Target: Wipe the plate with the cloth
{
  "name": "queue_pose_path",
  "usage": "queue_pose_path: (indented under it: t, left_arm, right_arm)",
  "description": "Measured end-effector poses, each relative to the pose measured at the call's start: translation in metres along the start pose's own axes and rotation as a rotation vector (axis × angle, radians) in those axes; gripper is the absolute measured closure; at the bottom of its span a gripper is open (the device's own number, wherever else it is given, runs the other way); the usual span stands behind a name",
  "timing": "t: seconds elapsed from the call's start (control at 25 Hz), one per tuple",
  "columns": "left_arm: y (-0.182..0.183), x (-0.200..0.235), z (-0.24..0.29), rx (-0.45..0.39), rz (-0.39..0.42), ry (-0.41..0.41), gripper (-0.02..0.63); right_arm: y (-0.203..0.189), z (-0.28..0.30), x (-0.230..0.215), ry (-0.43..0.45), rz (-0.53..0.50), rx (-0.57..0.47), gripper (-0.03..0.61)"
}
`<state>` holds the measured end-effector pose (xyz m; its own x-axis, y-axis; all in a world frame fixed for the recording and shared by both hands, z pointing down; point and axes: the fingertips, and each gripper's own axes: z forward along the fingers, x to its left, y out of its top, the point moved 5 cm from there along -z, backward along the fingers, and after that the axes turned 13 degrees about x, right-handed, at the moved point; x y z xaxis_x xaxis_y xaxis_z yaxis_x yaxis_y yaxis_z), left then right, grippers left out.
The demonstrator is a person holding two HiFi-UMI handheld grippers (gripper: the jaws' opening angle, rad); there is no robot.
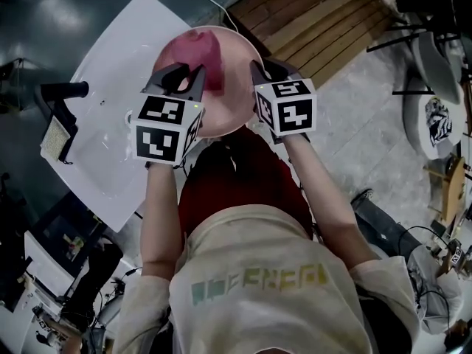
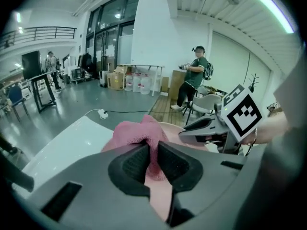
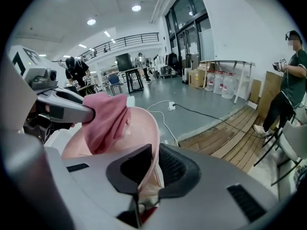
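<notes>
**On the plate: cloth pinched, rim clamped, slip risk**

Below and left of the plate (image 1: 234, 100) is the white table (image 1: 110, 124). My left gripper (image 2: 152, 151) is clenched on a fold of the pink cloth (image 2: 136, 133). The rest of the cloth is bunched against the plate's inner face. The plate is tilted and looks lifted. It is carried only by my right gripper (image 3: 154, 169), which is clamped on the plate's near rim.

Risks, as I judge them:
- Hard pressure from the cloth would lever the plate about that single pinch, and it could twist loose and fall.
- A long dragging stroke could tug the small fold out of my left jaws.
</notes>
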<state>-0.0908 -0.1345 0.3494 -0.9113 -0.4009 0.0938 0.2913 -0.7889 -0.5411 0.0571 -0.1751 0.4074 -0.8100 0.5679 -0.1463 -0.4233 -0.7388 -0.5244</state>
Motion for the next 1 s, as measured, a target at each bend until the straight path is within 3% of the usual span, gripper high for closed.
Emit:
queue_pose_path:
  t: [0.28, 0.56, 1.0]
  left_arm:
    - [0.012, -0.048, 0.036, 0.063, 0.091, -0.096, 0.554]
    - [-0.001, -0.050, 0.050, 0.138, 0.188, -0.033, 0.554]
    - [-0.044, -0.004, 0.020, 0.168, 0.113, 0.065, 0.554]
  right_arm:
    - [0.000, 0.000, -0.003, 0.004, -0.003, -0.006, 0.508]
    - [-0.002, -0.001, -0.002, -0.018, -0.005, -0.008, 0.508]
    - [-0.007, -0.001, 0.007, -0.045, -0.008, -0.008, 0.508]
